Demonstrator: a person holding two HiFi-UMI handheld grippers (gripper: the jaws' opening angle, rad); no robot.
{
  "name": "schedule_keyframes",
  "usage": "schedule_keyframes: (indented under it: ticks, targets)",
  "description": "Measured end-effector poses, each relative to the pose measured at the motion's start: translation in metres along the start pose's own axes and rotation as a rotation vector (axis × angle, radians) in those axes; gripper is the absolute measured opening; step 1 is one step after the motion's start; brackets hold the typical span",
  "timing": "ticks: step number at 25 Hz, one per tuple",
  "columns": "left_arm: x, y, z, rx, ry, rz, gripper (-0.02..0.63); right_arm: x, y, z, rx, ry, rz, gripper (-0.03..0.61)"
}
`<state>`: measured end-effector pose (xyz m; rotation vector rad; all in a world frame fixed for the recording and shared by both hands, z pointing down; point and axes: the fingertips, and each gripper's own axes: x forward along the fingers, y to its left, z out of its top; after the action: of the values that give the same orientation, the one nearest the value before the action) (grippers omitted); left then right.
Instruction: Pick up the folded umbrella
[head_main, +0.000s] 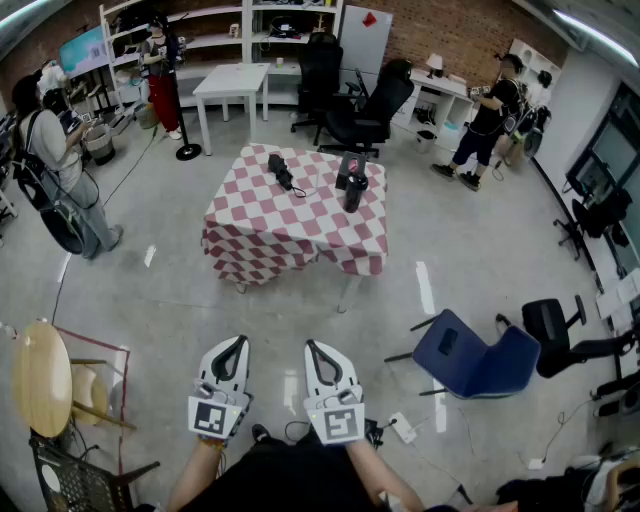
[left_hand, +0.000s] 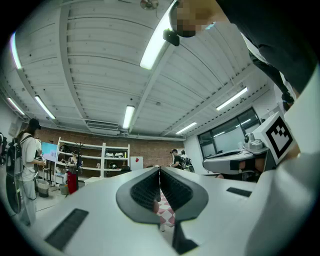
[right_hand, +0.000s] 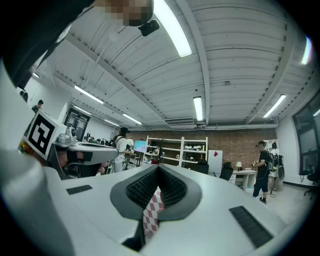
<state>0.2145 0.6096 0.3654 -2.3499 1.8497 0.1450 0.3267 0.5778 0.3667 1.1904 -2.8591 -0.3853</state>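
A black folded umbrella (head_main: 281, 170) lies on the far left part of a table with a red-and-white checked cloth (head_main: 270, 230), in the middle of the head view. My left gripper (head_main: 236, 341) and right gripper (head_main: 313, 346) hang side by side near the bottom edge, well short of the table and above the floor. Both point toward it, level, with jaws pressed together and nothing between them. In the left gripper view the jaws (left_hand: 159, 169) meet, and a strip of checked cloth (left_hand: 167, 212) shows below them. The right gripper (right_hand: 159, 166) looks the same, with the cloth (right_hand: 152, 210) beneath.
Two dark upright objects (head_main: 352, 182) stand on the table's right side. A blue chair (head_main: 470, 362) lies at the right, black office chairs (head_main: 365, 110) stand behind the table, and a white table (head_main: 232, 85) is beyond. People stand left (head_main: 55, 150) and right (head_main: 490, 120). A round wooden table (head_main: 40, 378) is near left.
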Motion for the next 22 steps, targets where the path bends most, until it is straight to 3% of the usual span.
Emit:
schedule_keyframes:
  ticks: [7, 14, 22]
  targets:
    - [-0.02, 0.042, -0.001, 0.002, -0.011, -0.03, 0.015, 0.022, 0.042, 0.001, 0.084, -0.015, -0.023, 0.011]
    - [-0.034, 0.082, -0.005, -0.014, 0.0, -0.051, 0.015, 0.048, 0.077, 0.013, -0.015, -0.006, -0.024, 0.012]
    - [-0.025, 0.099, -0.008, -0.024, -0.008, -0.061, 0.015, 0.072, 0.082, 0.011, -0.025, 0.013, -0.011, 0.012]
